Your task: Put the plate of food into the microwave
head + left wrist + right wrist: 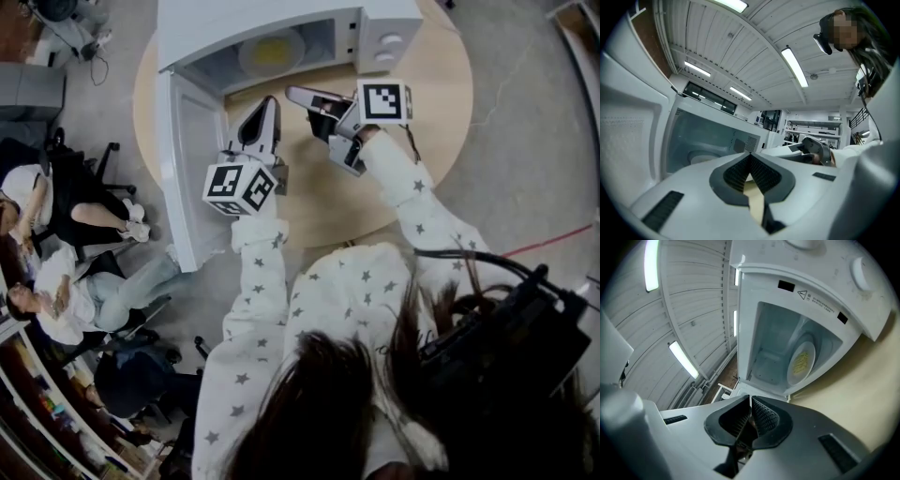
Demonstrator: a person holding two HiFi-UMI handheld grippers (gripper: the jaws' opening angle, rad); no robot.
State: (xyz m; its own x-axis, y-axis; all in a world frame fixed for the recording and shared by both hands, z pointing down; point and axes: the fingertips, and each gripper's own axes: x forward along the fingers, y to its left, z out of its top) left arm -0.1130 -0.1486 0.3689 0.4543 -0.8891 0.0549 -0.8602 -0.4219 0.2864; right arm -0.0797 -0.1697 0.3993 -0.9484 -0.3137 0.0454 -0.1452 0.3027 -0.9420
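Observation:
A white plate (272,52) with yellow food lies inside the open white microwave (384,28) on the round table; in the right gripper view the plate (802,359) sits on the cavity floor. The microwave door (187,159) hangs wide open to the left. My left gripper (269,101) is in front of the opening, shut with nothing between its pads (750,155). My right gripper (292,93) is just beside it, also shut and holding nothing (750,399). Both point at the cavity from outside it.
The pale wooden table (431,112) has bare surface to the right of the grippers. Seated people (84,281) and chairs are on the floor at the left, beyond the open door. A red cable (553,244) lies on the floor at the right.

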